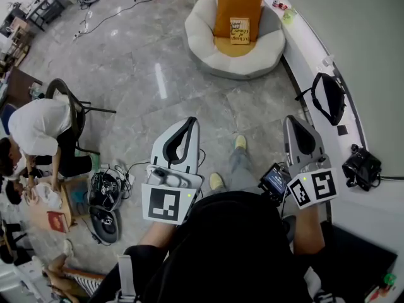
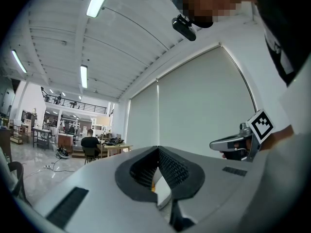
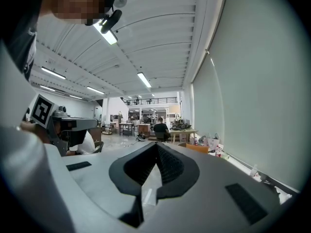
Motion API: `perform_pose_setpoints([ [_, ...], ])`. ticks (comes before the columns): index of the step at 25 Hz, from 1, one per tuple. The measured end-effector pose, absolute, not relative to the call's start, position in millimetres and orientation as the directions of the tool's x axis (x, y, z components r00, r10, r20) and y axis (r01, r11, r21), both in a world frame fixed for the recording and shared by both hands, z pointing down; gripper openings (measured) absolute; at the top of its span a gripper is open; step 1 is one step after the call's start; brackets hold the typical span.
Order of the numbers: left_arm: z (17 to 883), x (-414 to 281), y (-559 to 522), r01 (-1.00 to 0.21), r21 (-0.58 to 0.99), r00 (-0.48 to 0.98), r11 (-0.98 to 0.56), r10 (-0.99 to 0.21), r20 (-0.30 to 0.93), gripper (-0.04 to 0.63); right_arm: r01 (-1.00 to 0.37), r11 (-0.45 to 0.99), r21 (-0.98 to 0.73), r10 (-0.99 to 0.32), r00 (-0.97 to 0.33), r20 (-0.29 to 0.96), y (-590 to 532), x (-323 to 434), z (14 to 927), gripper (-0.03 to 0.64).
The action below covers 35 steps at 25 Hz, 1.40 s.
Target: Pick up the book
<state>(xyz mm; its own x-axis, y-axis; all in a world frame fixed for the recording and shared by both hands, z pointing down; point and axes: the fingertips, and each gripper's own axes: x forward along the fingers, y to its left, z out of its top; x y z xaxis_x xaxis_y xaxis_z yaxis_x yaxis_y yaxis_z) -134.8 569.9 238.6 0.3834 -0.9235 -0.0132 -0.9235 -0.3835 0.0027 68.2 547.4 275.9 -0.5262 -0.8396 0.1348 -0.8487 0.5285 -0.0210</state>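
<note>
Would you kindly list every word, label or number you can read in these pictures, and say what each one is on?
Small yellow book in front of the orange cushion: dark print on its cover, too small to read.
Left gripper and right gripper cubes: black-and-white square patterns only, no words.
Nothing else is legible.

A: Is the way to the armchair (image 1: 235, 59) open?
B: Yes. Bare marble floor (image 1: 158, 74) runs straight to it.
A: The sides?
B: Right, the curved white counter (image 1: 309, 59) crowds close, carrying a black bag (image 1: 328, 96) and a camera (image 1: 361, 166). Left, 1 person (image 1: 38, 128), a chair (image 1: 66, 96) and cabled gear (image 1: 104, 201) stand well apart. The armchair's padded rim wraps the book (image 1: 239, 30); only its front lies open.
</note>
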Motion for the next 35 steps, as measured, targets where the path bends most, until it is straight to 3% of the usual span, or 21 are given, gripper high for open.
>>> perform_pose_setpoints([
  [35, 237, -63, 346, -0.937, -0.055, 0.344, -0.346, -0.938, 0.041, 0.01, -0.828, 0.559, -0.044, -0.819, -0.559, 0.127, 316, 139, 287, 0.014],
])
